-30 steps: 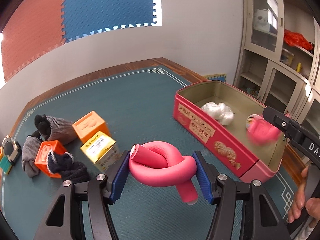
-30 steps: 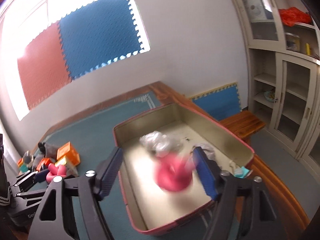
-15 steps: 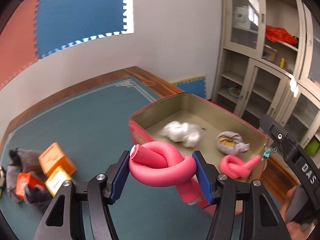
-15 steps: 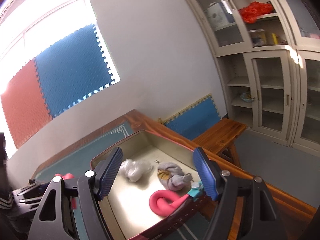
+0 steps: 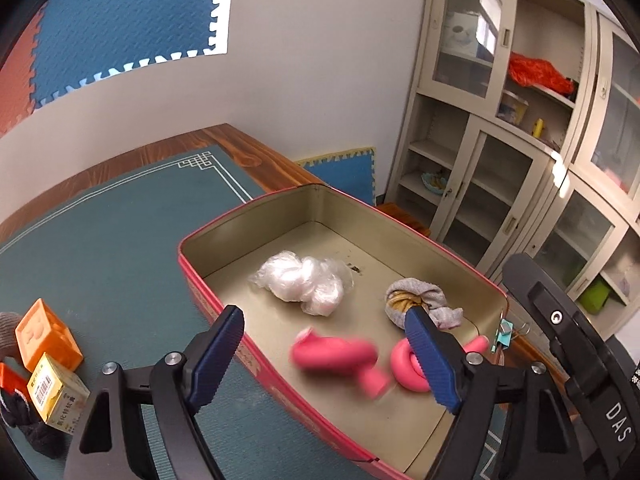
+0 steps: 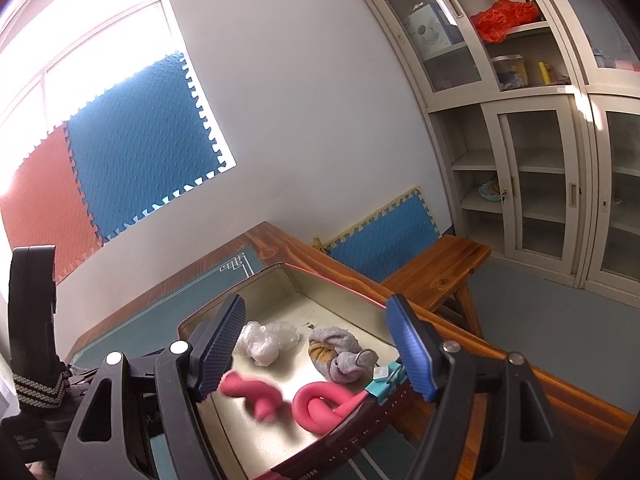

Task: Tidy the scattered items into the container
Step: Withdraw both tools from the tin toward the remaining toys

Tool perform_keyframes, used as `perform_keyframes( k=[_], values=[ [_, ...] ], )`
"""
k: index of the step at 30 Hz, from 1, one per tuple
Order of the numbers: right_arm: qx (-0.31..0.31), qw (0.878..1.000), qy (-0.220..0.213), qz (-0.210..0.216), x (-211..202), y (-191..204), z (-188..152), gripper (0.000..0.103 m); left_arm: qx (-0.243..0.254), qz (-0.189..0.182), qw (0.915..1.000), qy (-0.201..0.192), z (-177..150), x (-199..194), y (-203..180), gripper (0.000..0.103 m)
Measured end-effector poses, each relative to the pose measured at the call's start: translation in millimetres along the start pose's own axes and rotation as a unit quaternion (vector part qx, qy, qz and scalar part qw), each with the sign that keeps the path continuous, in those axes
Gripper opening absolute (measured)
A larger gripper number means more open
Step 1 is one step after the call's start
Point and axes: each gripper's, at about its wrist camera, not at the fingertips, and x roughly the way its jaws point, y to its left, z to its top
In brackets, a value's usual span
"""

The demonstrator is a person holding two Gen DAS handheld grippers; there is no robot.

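A red tin box (image 5: 208, 308) with a gold inside stands on the teal mat; it also shows in the right wrist view (image 6: 280, 270). My left gripper (image 5: 332, 360) is open above its near wall. A knotted pink foam roller (image 5: 336, 358) is blurred, dropping inside the box; it also shows in the right wrist view (image 6: 250, 394). A second pink roller (image 5: 406, 368) (image 6: 320, 404) lies in the box beside it. My right gripper (image 6: 316, 352) is open and empty above the box.
The box also holds a clear plastic wad (image 5: 302, 282), a grey sock ball (image 5: 418, 304) and teal binder clips (image 6: 384, 380) on its rim. Orange and yellow boxes (image 5: 46, 344) (image 5: 56, 394) and dark socks (image 5: 24, 424) lie on the mat at left. Cabinets (image 5: 520, 140) stand behind.
My left gripper has opened and let go of the pink roller, which is falling into the box. The left gripper has moved over the box. The right gripper has stayed open.
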Motion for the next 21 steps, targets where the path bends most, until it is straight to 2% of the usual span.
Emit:
perform_keyframes(
  k=[6,14,21],
  values=[
    [-0.006,1.0,0.0,-0.002,1,1,-2,0.076,-0.017,0.025,0.9995,-0.012,1,-10,14,0.084],
    [-0.03,1.0,-0.009,-0.001,-2,10,-5,0.076,-0.017,0.045,0.9988,-0.013,-9,-21,28,0.084],
    [-0.054,0.998,-0.021,-0.007,-5,18,-8,0.076,-0.037,0.066,0.997,-0.018,-18,-40,54,0.084]
  ],
)
